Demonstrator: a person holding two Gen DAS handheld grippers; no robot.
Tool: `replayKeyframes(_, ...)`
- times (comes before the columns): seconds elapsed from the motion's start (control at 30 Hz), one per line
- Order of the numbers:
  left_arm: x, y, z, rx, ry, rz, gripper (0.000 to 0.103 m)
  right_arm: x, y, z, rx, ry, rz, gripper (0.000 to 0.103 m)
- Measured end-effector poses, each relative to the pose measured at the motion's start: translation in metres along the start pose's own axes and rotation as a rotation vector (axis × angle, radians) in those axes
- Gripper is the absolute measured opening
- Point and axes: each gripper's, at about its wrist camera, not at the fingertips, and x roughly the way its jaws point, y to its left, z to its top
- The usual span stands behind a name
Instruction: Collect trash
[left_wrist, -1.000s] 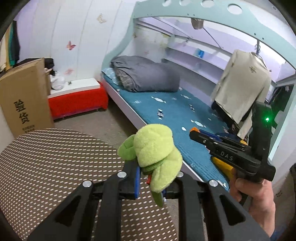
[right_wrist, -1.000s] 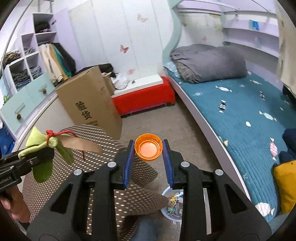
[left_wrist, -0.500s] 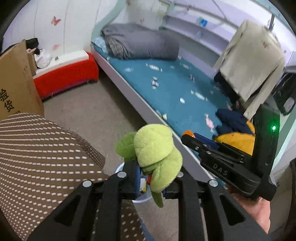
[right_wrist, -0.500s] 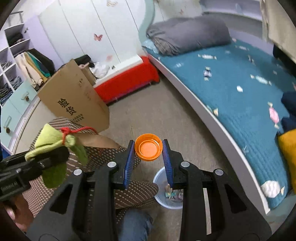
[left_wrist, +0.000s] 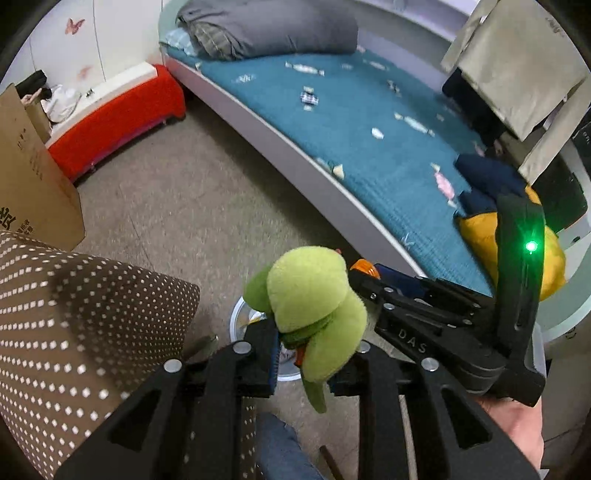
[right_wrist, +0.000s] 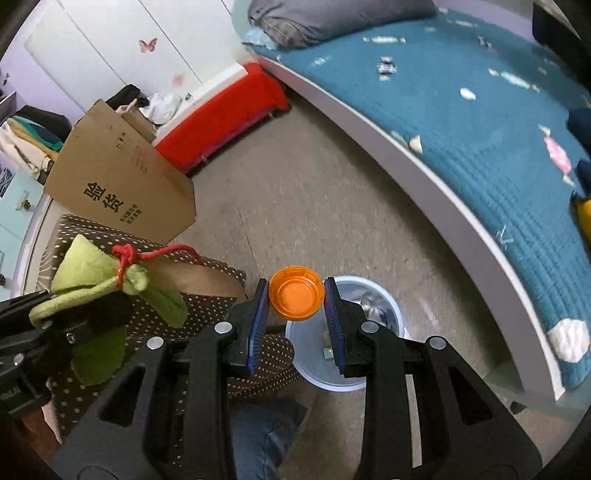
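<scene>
Below, grey floor (right_wrist: 314, 206), bin (right_wrist: 384, 295), right tongs (right_wrist: 295, 314) clamping orange cap (right_wrist: 295, 293), left tongs (left_wrist: 314, 354) loosening round green plush (left_wrist: 314, 306)

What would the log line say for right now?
left claw: green plush toy between fingers, just opening | right claw: holding orange cap | both above trash bin

Green toy (left_wrist: 314, 306): soft plush cloth, fuzzy and matt, tied with red yarn.
Orange cap (right_wrist: 296, 292): smooth translucent plastic, slightly glossy.
Bin (right_wrist: 384, 302): pale blue plastic, smooth with a faint sheen.
Left gripper (left_wrist: 306, 354): matt black plastic with shiny metal bolt heads.
Right gripper (right_wrist: 296, 317): matt black plastic; ribbed blue pads on its fingers (right_wrist: 258, 325).
Seat cover (left_wrist: 74, 317): brown woven cloth with white dots.
Box (right_wrist: 122, 184): matt brown cardboard.
Bed cover (left_wrist: 369, 122): teal quilted cloth.
Floor (left_wrist: 192, 206): dull, rough grey surface.
</scene>
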Motion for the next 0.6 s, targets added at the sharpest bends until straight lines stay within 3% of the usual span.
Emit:
replayKeyframes(0.03,0.004,0.000,0.002,-0.005,0.009,0.011,0.034,0.003,-0.001,-0.001,0.006,0.007,-0.003,0.031)
replayKeyframes(0.1,0.008,0.001,0.005,-0.024,0.010,0.029,0.071,0.011,-0.008,-0.002,0.032,0.028,0.011,0.052)
replayKeyframes(0.13,0.006,0.003,0.006,-0.040,0.002,0.037,0.076,0.014,-0.012,-0.004,0.053,0.035,0.015,0.064)
replayKeyframes(0.2,0.001,0.005,0.009,-0.048,-0.034,0.045,0.087,0.018,-0.016,-0.006,0.074,0.047,0.011,0.068)
replayKeyframes(0.4,-0.019,0.007,0.007,-0.054,-0.095,0.056,0.089,0.017,-0.025,-0.016,0.134,0.065,0.028,0.096)
replayKeyframes(0.6,-0.058,0.002,-0.005,-0.055,-0.204,0.050,0.092,-0.003,-0.019,-0.019,0.130,0.040,-0.015,0.097)
